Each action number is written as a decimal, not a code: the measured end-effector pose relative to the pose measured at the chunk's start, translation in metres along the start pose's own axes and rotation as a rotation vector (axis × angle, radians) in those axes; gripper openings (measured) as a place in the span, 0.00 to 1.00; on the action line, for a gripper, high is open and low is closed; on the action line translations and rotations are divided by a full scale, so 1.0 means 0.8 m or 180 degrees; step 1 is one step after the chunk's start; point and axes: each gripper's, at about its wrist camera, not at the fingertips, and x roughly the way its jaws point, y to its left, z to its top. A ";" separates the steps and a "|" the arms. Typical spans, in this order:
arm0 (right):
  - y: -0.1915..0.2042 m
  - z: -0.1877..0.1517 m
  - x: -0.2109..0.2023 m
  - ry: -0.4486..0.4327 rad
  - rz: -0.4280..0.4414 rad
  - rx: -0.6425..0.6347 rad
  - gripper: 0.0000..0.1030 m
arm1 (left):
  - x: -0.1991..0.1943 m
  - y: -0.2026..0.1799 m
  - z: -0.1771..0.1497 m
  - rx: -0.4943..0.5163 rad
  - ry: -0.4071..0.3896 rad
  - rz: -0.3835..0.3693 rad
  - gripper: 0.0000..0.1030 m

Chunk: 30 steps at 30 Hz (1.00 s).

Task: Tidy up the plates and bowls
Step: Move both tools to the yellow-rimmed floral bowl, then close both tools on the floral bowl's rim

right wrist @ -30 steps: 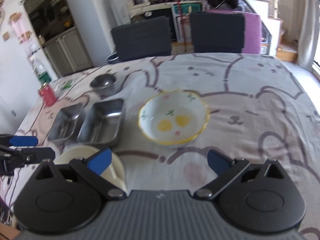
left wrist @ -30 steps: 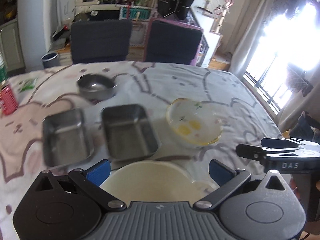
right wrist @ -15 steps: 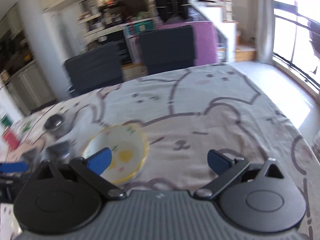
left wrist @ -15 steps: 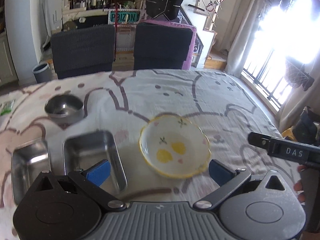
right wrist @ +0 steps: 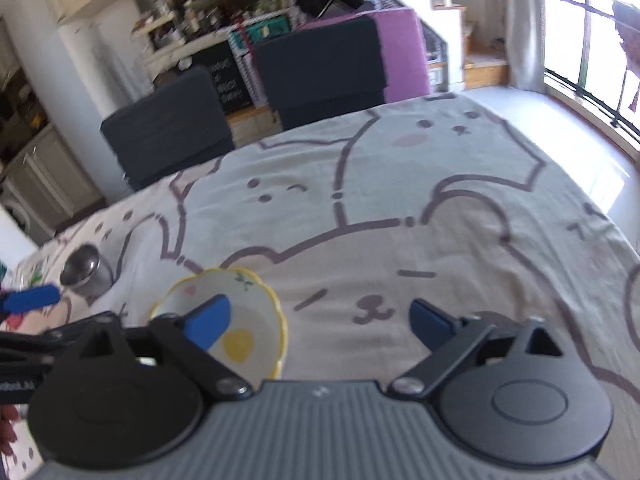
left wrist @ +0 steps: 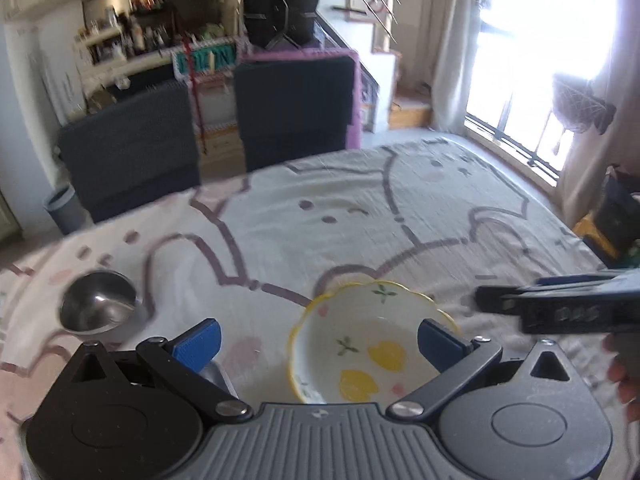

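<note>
Bear-print tablecloth (left wrist: 360, 208), flowered bowl (left wrist: 360, 344) half-hidden under left hand-held gripper (left wrist: 318, 340), jaws spread.

A worktop (left wrist: 360, 216) draped in a pale cloth printed with cartoon bears carries a yellow-rimmed floral bowl (left wrist: 360, 344) at lower centre, a round steel bowl (left wrist: 98, 310) at left, and a steel tray's corner (left wrist: 218, 376) beside it.
</note>
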 end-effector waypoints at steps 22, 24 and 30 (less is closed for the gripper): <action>0.024 -0.005 0.073 0.0665 0.0177 -0.0021 0.07 | 0.077 0.025 -0.013 -0.0171 0.0707 0.0083 0.14; 0.022 -0.004 0.074 0.0669 0.0194 -0.0052 0.08 | 0.082 0.028 -0.014 -0.0202 0.0751 0.0068 0.13; 0.022 -0.004 0.081 0.0713 0.0196 -0.0071 0.08 | 0.093 0.028 -0.019 -0.0221 0.0813 0.0060 0.14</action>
